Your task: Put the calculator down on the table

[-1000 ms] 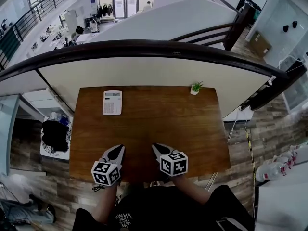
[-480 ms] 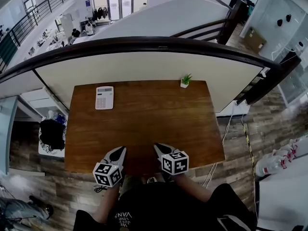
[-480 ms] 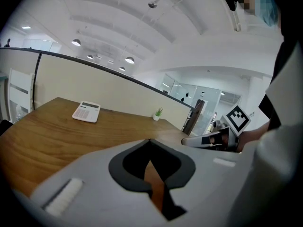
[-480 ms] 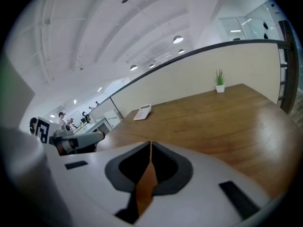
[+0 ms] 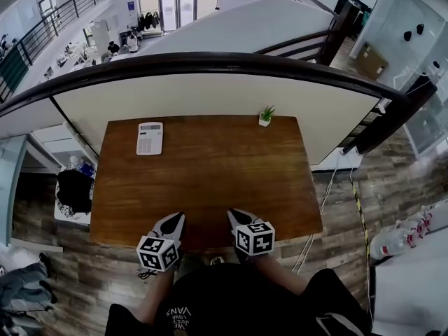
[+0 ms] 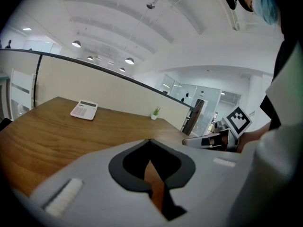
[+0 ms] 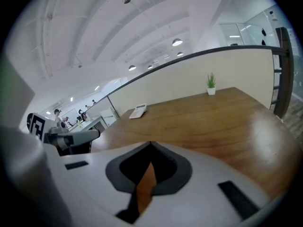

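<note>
- Calculator [image 5: 150, 138]: it lies flat and face up on the table [image 5: 210, 187], in the far left corner, close to the left and far edges. Nothing is touching it.
- Direction from the claws: it is ahead of both and off to the left, well apart from them, with bare wood between. In the left gripper view it sits left of centre, and in the right gripper view it is small and distant.
- Long axis: I read it as running away from me, roughly parallel to the table's left edge, with the display end toward the far edge.
- Nearer hand: the left gripper [image 5: 176, 218] is on the calculator's side, so I judge it the closer one. The right gripper [image 5: 233, 215] would have to cross more of the table.
- Claw state: both are pressed together at the tips and pinch nothing. Only a sliver of wood shows through the notch behind each pair of tips. Both hover at the near edge, just in front of me.
- Appearance: a thin white rectangle with a darker display strip at the far end and a grid of pale keys below it. The key legends are too small to read.
- Plant [image 5: 266, 115]: a small pot at the far edge, right of centre, well clear of the calculator.
- Task status, as I judge it: the calculator is already on the table and neither claw is holding it.
</note>
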{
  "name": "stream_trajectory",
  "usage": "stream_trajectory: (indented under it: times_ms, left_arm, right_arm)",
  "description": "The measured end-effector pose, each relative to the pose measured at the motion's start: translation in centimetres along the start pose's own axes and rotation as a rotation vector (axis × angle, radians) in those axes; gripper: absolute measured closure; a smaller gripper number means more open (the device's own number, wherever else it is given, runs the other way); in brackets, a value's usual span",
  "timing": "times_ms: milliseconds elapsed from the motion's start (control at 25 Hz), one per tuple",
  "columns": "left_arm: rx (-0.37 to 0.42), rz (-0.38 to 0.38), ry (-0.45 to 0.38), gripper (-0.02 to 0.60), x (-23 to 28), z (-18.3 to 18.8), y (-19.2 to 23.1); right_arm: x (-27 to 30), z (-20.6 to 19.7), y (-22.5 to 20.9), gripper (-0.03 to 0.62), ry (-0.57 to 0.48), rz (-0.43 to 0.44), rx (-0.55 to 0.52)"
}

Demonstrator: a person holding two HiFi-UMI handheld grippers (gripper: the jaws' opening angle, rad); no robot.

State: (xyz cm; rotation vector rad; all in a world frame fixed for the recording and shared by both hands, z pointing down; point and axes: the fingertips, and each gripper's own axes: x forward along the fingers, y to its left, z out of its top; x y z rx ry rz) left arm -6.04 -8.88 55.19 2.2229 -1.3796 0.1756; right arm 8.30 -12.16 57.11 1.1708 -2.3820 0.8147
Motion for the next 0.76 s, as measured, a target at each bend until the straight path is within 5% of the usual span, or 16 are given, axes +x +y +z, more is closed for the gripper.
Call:
stream_trajectory:
  times_ms: [760]
  left_arm:
    - [-0.019, 0.002, -0.003, 0.569, 0.8, 0.1, -0.2]
  right_arm:
    - [-0.1, 0.2, -1.3, 0.581, -0.006, -0.035, 0.012]
